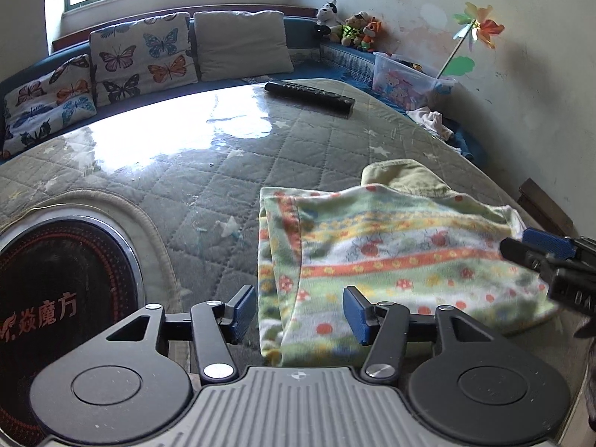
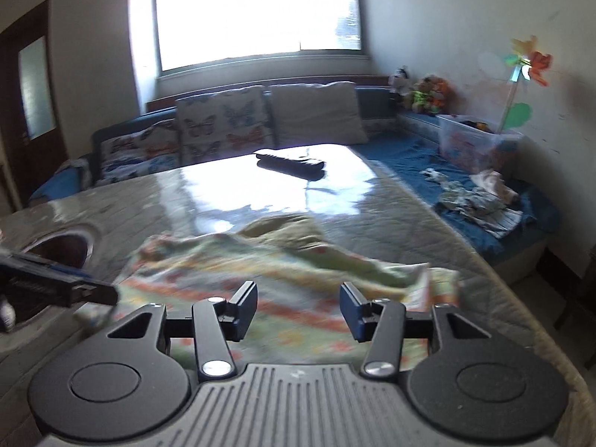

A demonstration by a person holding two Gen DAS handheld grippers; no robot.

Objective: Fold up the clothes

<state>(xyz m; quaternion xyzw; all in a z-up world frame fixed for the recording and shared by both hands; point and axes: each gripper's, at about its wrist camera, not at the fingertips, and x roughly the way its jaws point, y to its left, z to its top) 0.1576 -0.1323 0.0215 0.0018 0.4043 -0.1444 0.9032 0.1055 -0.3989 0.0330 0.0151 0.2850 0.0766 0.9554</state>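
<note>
Both wrist views sit low and close over the table (image 1: 156, 171), facing the window (image 2: 257, 15) at the top of the frame. The left view looks from the left side, the right view from the right (slightly blurred). Both share the patterned garment (image 1: 372, 246) and remote (image 2: 290, 162).

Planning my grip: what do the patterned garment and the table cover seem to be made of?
Garment: soft, fuzzy knit or fleece by its look, matte, with printed stripes and mushrooms; it drapes limply. Table cover: quilted fabric with stitched diamonds, apparently under a clear glossy sheet, since it mirrors the window's glare.
</note>
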